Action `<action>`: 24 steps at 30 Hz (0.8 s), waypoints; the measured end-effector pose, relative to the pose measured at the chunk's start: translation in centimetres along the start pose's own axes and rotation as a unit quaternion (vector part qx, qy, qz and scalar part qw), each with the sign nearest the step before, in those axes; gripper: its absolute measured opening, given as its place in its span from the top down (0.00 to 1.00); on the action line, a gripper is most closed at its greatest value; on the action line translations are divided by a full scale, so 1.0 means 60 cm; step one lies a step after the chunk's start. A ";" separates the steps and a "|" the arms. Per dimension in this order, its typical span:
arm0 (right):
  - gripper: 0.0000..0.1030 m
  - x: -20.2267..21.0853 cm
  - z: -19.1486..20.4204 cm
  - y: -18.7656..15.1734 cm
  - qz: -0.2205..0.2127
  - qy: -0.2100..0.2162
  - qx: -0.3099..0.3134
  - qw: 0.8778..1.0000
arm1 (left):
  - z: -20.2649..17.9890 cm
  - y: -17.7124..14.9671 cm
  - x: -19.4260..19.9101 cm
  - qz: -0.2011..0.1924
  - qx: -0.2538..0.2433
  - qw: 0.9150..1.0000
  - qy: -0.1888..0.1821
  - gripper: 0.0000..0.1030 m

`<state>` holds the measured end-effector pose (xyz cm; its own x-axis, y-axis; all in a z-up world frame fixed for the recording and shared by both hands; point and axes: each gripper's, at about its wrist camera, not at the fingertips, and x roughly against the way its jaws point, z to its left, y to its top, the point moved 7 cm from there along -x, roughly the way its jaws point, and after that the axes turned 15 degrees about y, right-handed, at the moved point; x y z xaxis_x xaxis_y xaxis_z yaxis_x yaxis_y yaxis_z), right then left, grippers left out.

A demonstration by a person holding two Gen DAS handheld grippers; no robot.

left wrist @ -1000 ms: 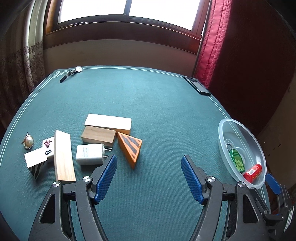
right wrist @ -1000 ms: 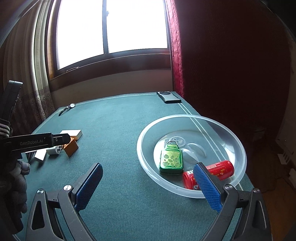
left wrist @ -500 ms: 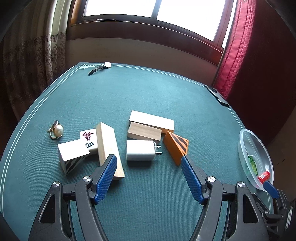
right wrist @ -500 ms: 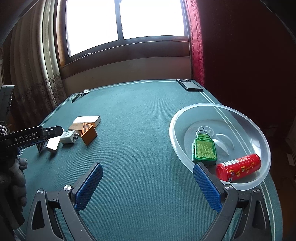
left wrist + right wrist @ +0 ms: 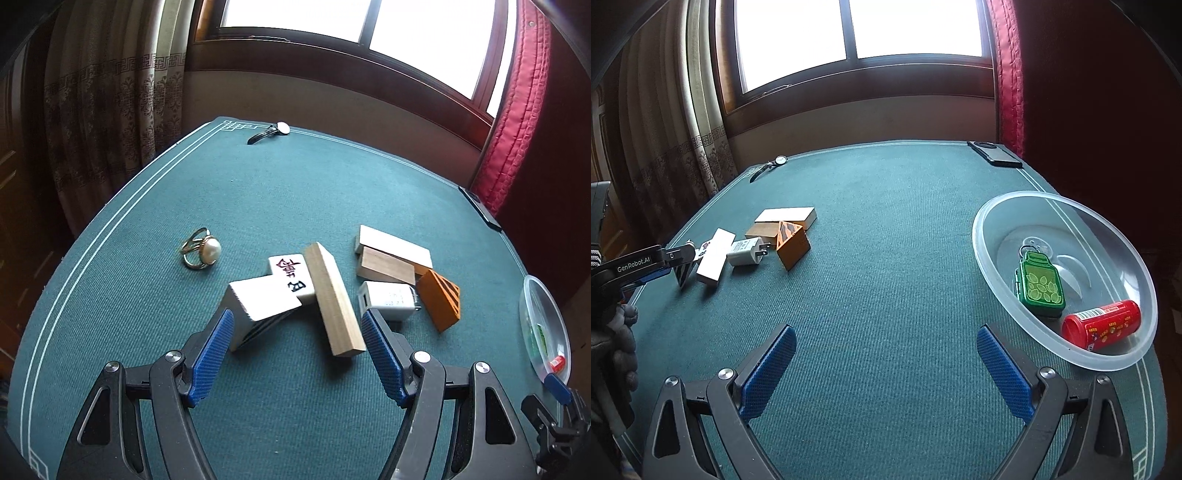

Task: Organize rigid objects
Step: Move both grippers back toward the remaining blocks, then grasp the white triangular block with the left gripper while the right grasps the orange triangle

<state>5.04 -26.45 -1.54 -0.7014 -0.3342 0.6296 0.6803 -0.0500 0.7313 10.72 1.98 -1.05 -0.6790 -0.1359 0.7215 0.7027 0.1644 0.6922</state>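
Note:
My left gripper is open and empty, low over the green table, just short of a white striped block and a long wooden block. A mahjong tile, a white charger, an orange striped wedge, two more wooden blocks and a pearl ring lie around them. My right gripper is open and empty, left of a clear bowl that holds a green keychain and a red tube.
A wristwatch lies at the far table edge and a black phone at the far right corner. Curtains and a window stand behind. The bowl also shows at the right edge of the left wrist view.
My left gripper has swung left and moved forward, so the striped block and long wooden block now lie right before its open fingers. My right gripper has drawn left, away from the bowl.

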 end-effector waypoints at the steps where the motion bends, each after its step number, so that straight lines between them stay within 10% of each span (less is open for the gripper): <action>1: 0.03 -0.002 0.001 -0.001 0.003 0.002 0.000 1.000 | 0.006 0.000 -0.004 0.001 0.001 1.000 0.003 0.29; 11: 0.03 -0.019 0.021 -0.006 0.022 0.010 0.008 1.000 | 0.016 0.001 -0.039 -0.001 -0.039 0.999 0.020 0.31; 24: 0.03 -0.049 0.039 0.004 0.046 0.029 0.002 0.999 | 0.016 -0.002 -0.055 -0.018 -0.063 0.998 0.018 0.63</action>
<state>6.75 -23.29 -2.61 -0.6231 -0.3907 0.6775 0.7397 -0.0129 0.6728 12.70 3.33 -3.52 -0.6974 -0.1740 0.6952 0.7010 0.0358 0.7122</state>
